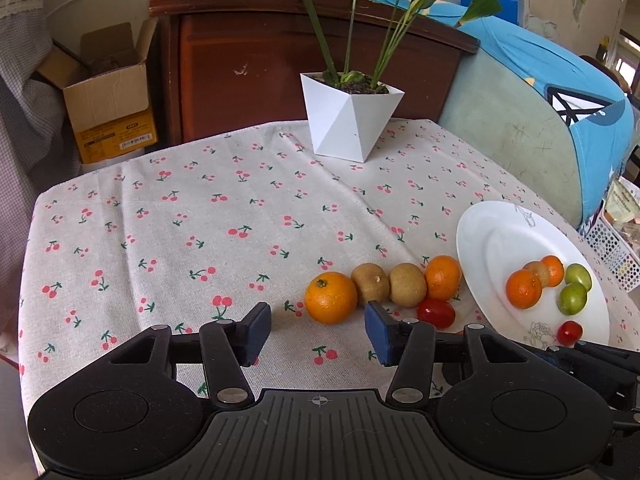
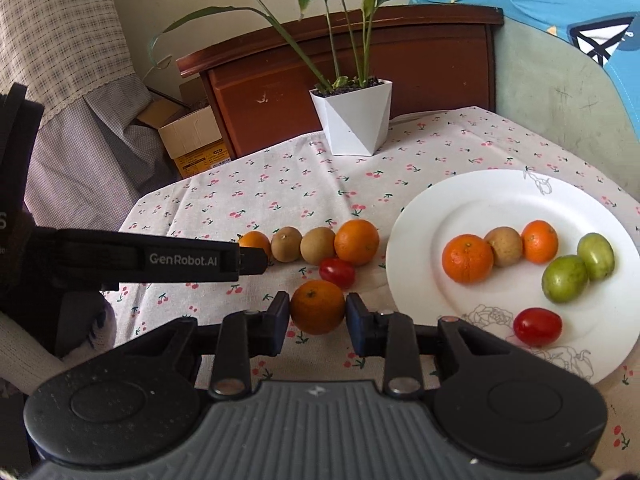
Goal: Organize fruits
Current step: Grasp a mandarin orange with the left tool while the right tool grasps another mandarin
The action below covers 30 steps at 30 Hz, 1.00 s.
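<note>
Two grippers work over the cherry-print tablecloth (image 1: 200,220), and the coming move turns on which way each fruit lies from its tool. Nearest, the right gripper (image 2: 317,314) has its pads pressed on both sides of an orange (image 2: 317,306), held just above the cloth; no earlier view shows how it got there. From this gripper the white plate (image 2: 500,200) lies close by to the right and slightly ahead, so a short carry rightward would likely bring the orange over its rim. The left gripper (image 1: 318,330) stands partly open with nothing between its pads. Just ahead of it, almost centred on the gap, sits a second orange (image 1: 330,297), the near end of a row that runs away to the right: two kiwis (image 1: 370,283), then another orange (image 1: 443,277), with a red tomato (image 1: 436,312) beside the right pad. Farther right, the plate already carries two oranges, a kiwi, two green fruits and a tomato.
</note>
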### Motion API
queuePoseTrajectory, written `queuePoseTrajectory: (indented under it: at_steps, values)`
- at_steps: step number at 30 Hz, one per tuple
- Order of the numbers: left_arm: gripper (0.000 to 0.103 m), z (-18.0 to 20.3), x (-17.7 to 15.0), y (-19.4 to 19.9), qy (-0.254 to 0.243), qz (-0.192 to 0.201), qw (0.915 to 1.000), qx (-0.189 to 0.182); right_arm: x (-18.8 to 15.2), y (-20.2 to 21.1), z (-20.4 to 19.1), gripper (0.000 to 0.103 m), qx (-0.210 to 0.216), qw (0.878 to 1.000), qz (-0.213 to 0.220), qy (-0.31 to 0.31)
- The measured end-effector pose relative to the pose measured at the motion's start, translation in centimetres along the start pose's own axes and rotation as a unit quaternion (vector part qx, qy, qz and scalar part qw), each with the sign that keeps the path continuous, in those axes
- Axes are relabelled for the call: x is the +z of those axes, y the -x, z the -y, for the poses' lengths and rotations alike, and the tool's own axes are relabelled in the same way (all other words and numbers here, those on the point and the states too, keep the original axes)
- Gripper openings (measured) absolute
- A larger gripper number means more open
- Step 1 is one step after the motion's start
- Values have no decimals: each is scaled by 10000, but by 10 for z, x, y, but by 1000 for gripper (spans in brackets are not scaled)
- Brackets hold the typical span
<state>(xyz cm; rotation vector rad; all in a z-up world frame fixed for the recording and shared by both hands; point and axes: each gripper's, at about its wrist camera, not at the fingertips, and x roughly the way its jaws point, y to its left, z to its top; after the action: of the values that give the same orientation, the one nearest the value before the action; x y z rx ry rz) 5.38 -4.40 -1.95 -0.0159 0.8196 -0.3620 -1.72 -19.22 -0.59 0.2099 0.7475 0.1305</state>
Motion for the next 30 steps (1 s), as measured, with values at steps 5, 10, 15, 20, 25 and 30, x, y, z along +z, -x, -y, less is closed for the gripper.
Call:
queuePoseTrajectory:
  at_steps: [5,10,15,20,25,30]
  values:
    - [48,0,-2,-5,-165,115,9998,9,0,1,1,31,29,10000,11,-61]
    - [47,2,-2,-9,-318,185,9993,-55,0,-1,2,31,60,9999,-39,-128]
    - [46,4,-1,-12,-422,237,9988,-124,-1,-3,2,31,76,9998,-79,-153]
    - [36,6,-2,-12,-491,275,9982,-218,0,-4,3,31,82,9998,-97,-179]
    - [28,5,-2,-10,-396,280,9985,-262,0,-3,3,31,88,9998,-88,-180]
    - [28,7,-2,-2,-359,355,9984,-246,0,-1,2,31,113,9998,-18,-146]
